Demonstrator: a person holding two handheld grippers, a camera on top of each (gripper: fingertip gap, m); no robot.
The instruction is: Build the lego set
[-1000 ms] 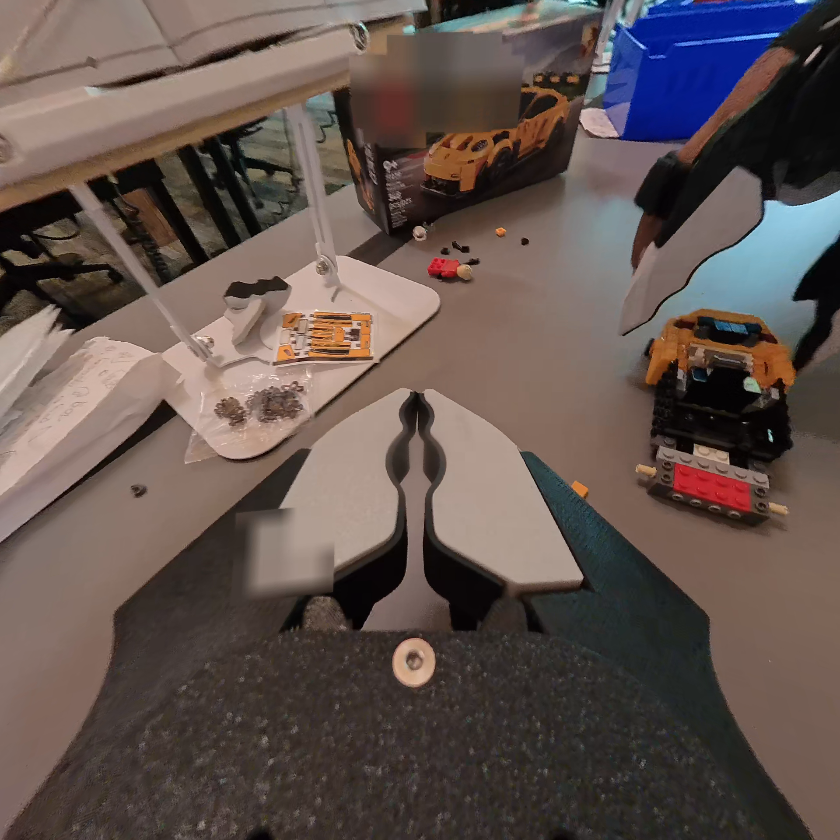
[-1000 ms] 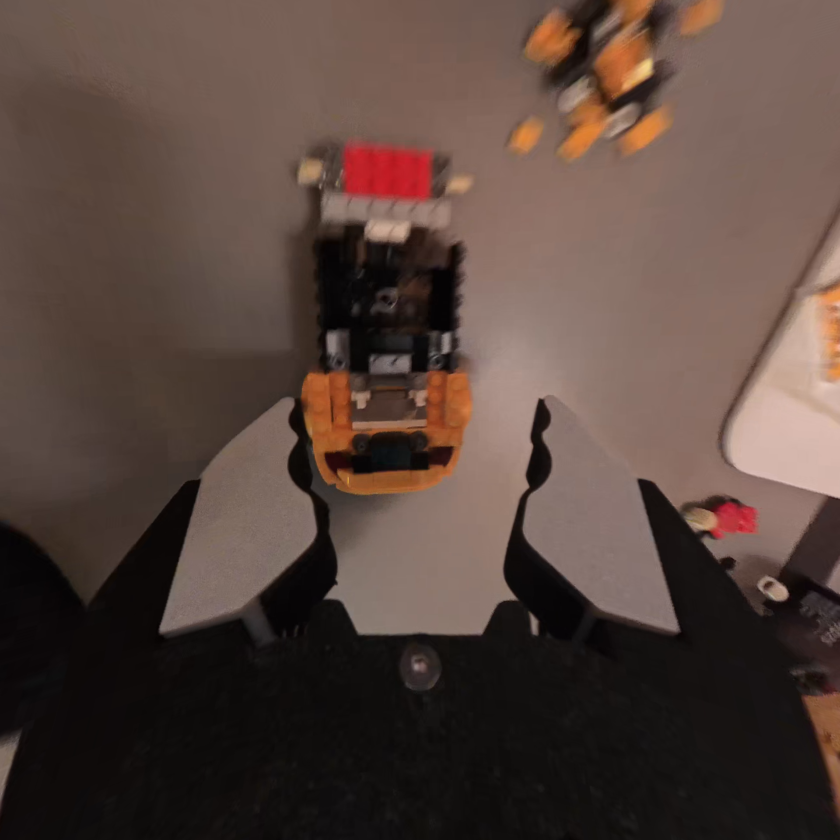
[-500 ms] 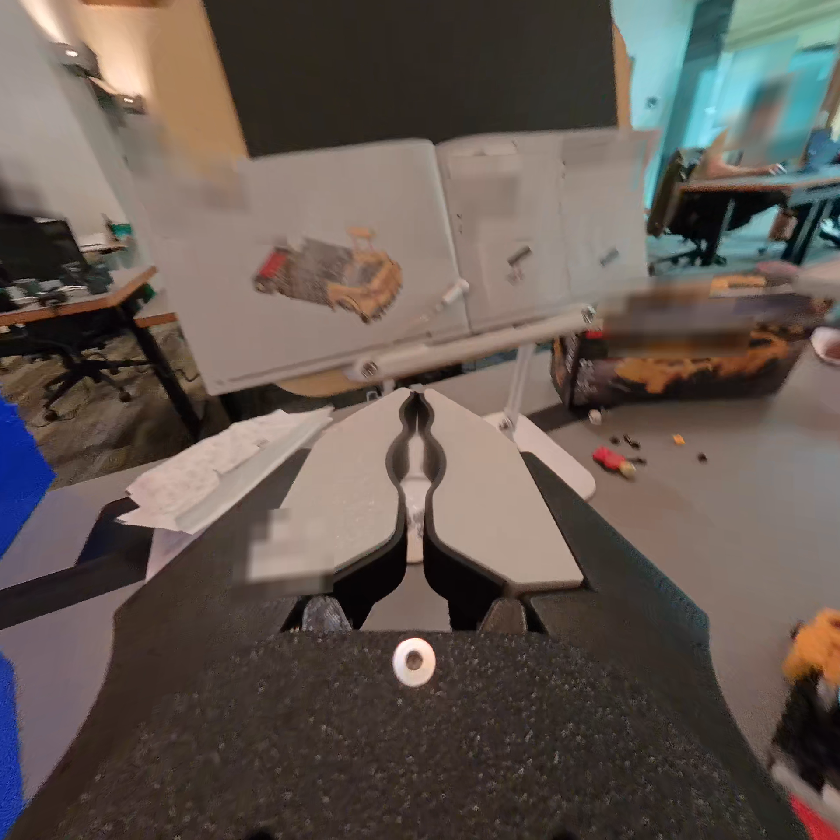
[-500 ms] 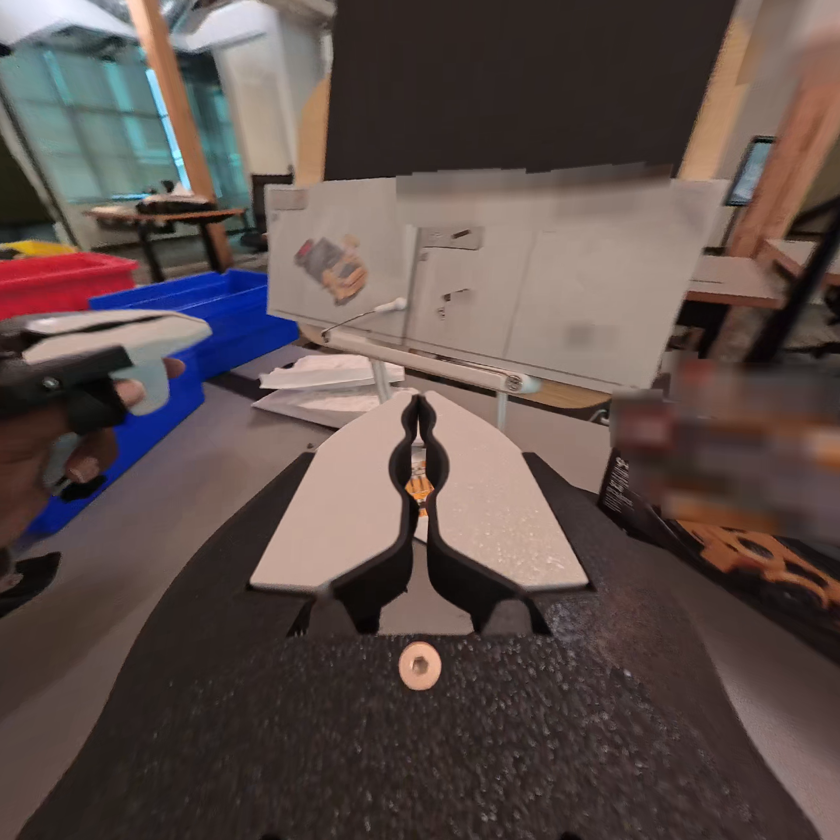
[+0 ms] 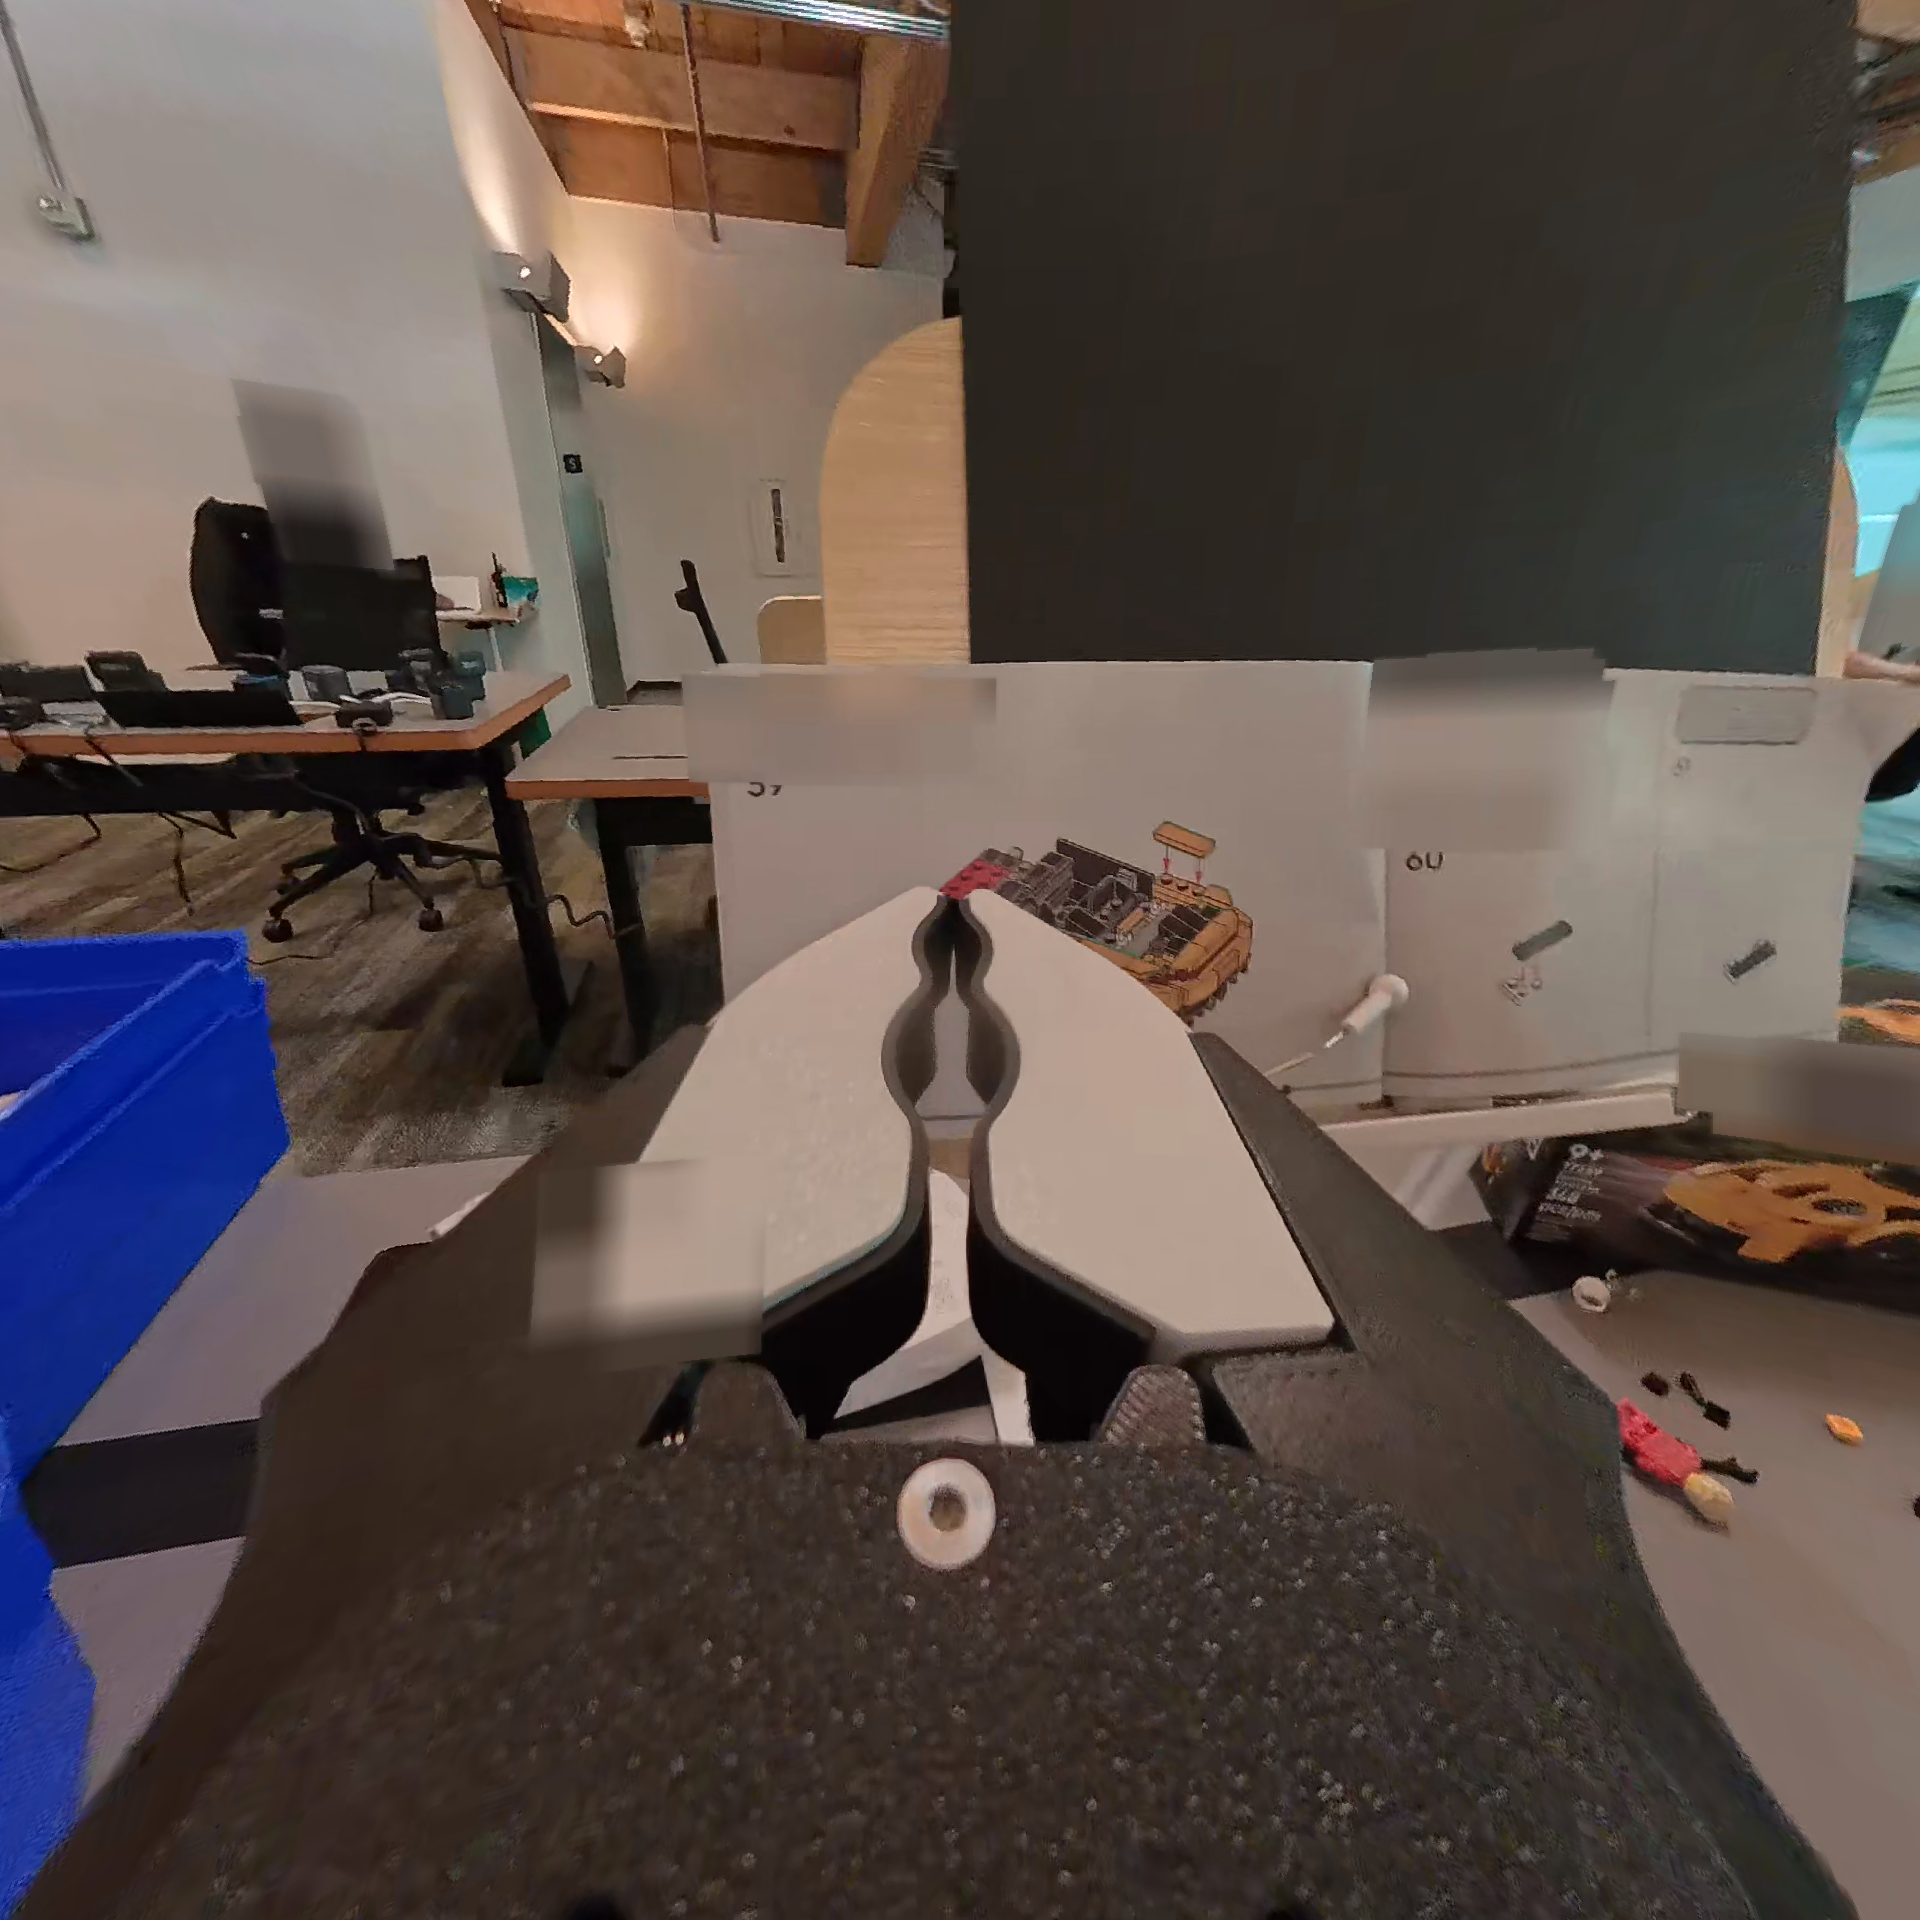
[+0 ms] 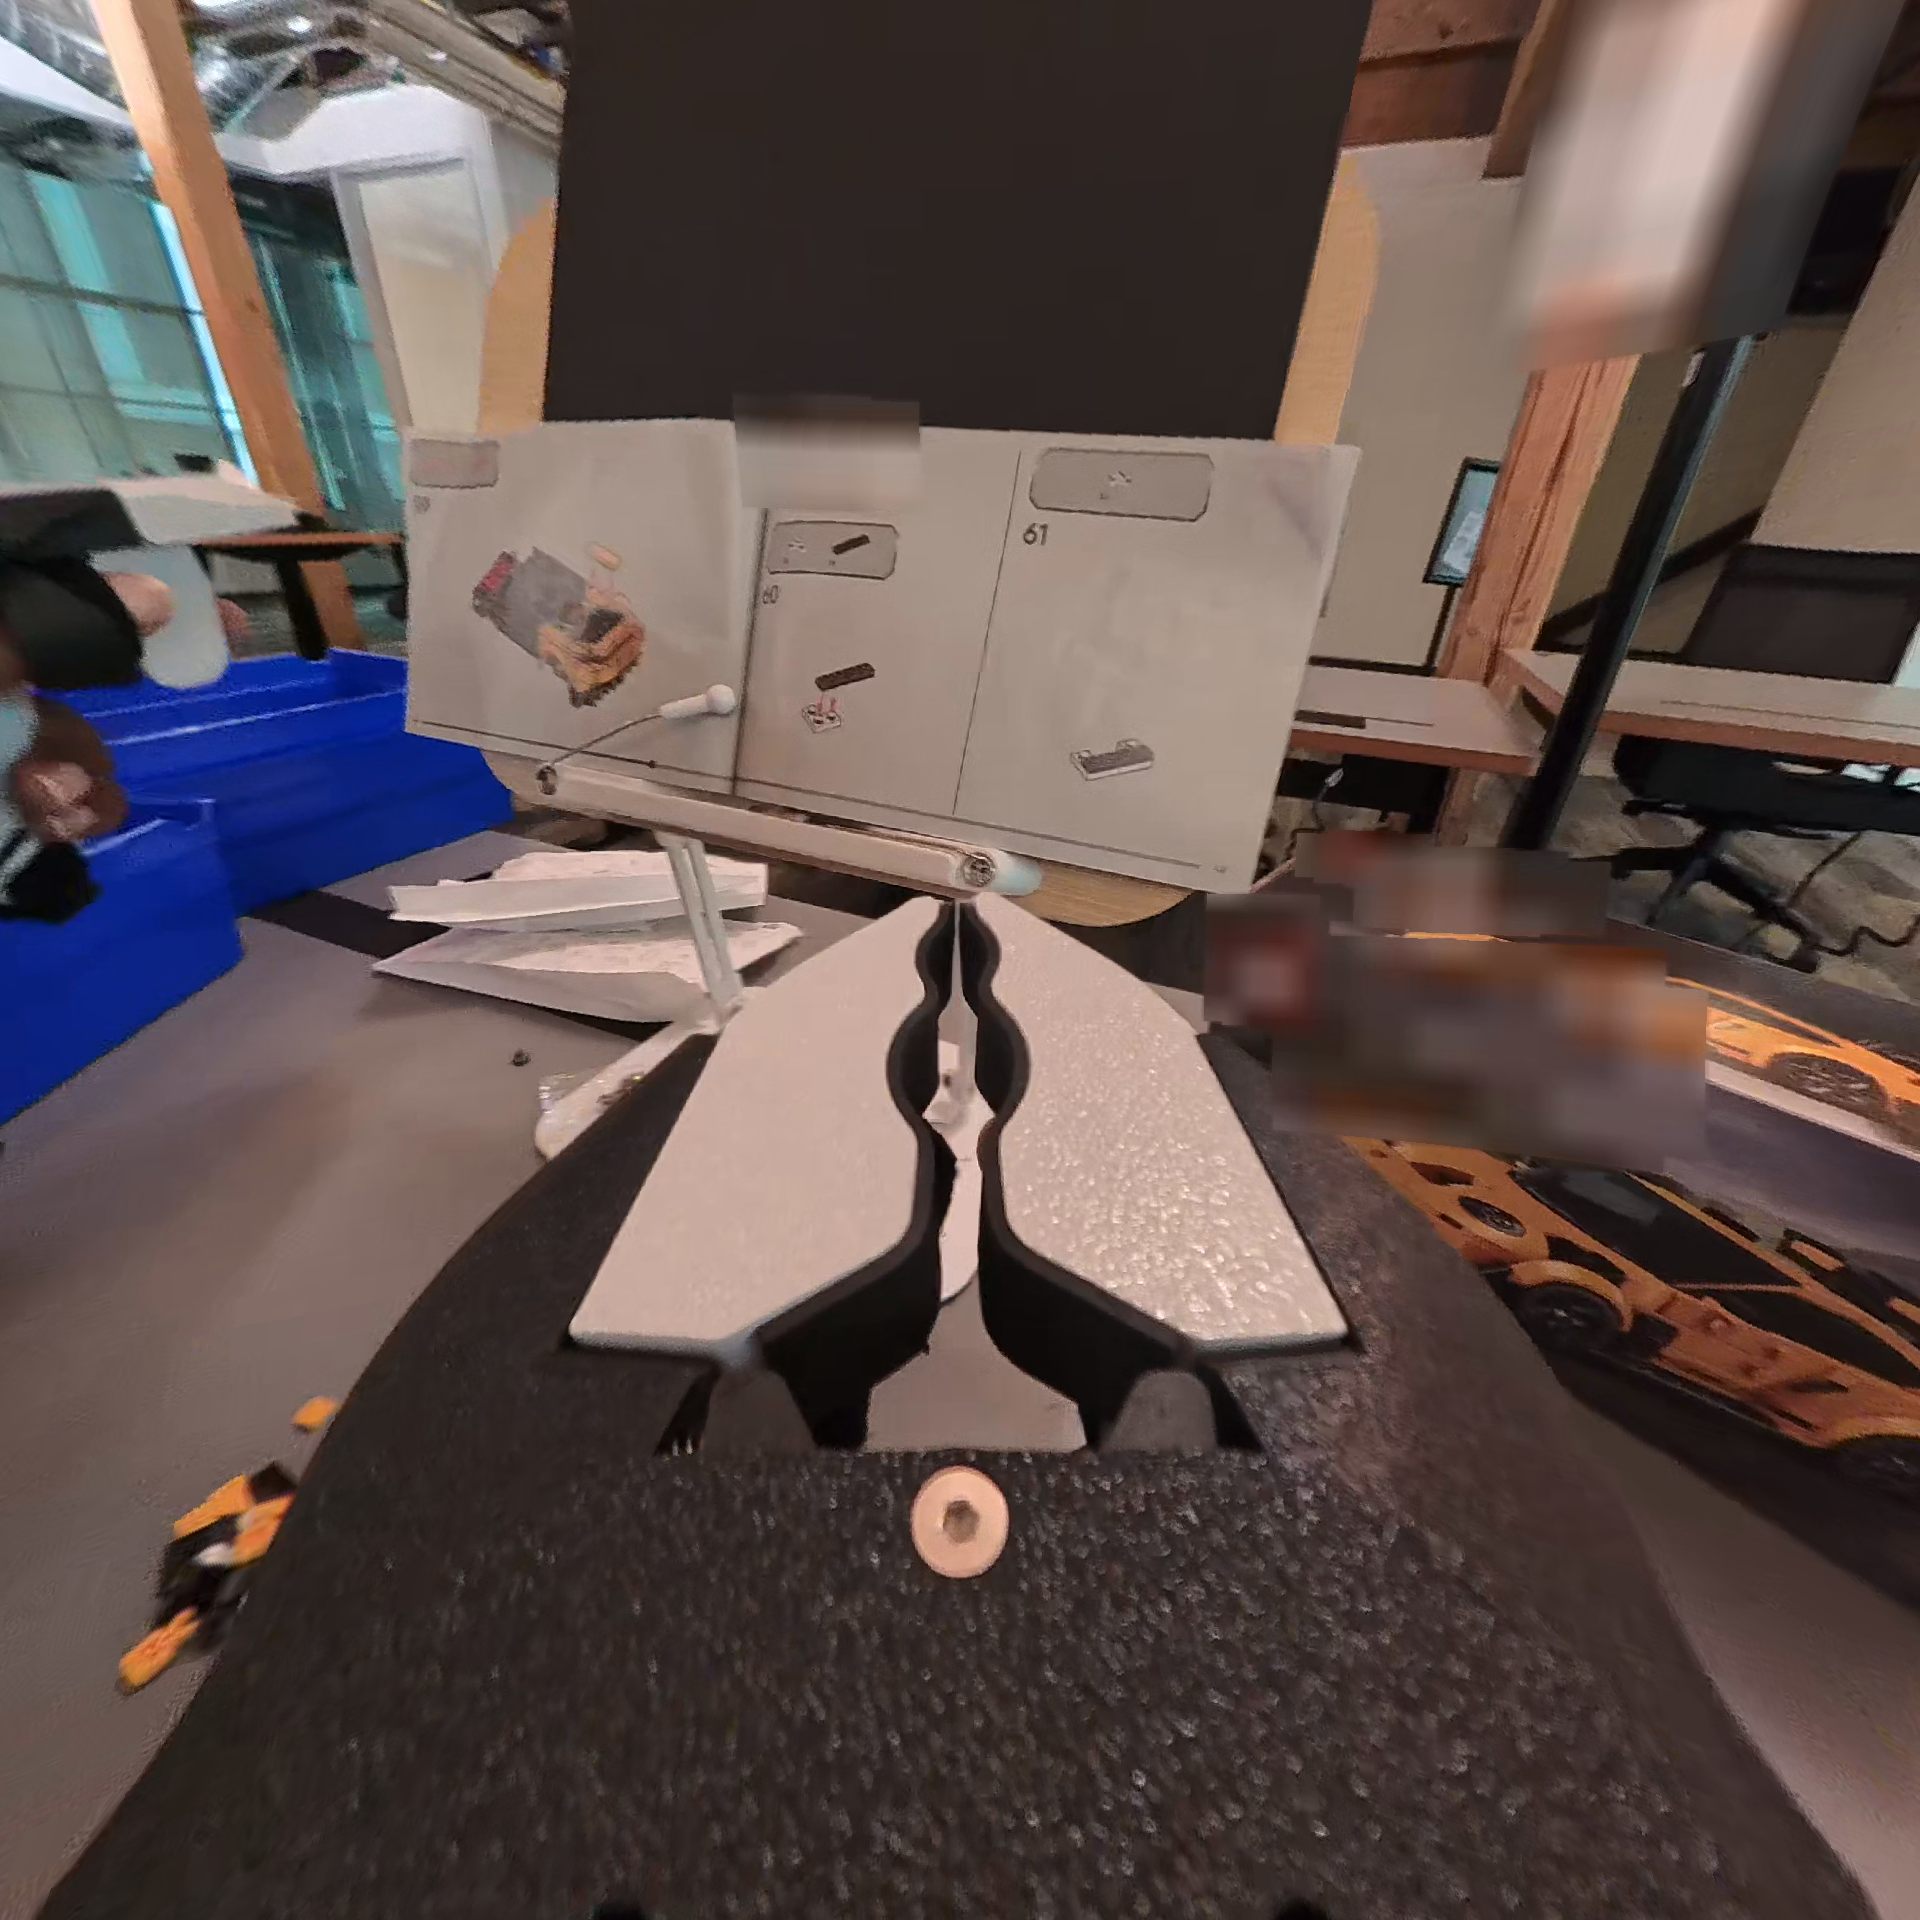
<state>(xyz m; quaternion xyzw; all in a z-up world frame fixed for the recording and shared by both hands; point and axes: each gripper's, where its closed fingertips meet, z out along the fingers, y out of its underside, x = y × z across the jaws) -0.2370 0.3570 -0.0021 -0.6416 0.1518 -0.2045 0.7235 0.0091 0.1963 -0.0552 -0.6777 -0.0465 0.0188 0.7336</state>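
We hold the left gripper and right gripper pinched together, empty, with the instruction book at twelve o'clock.

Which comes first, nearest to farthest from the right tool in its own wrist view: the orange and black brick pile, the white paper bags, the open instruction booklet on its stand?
1. Orange and black brick pile, low on the left beside the right tool.
2. White paper bags, flat on the table, ahead left.
3. Open instruction booklet, raised on its stand, straight ahead.
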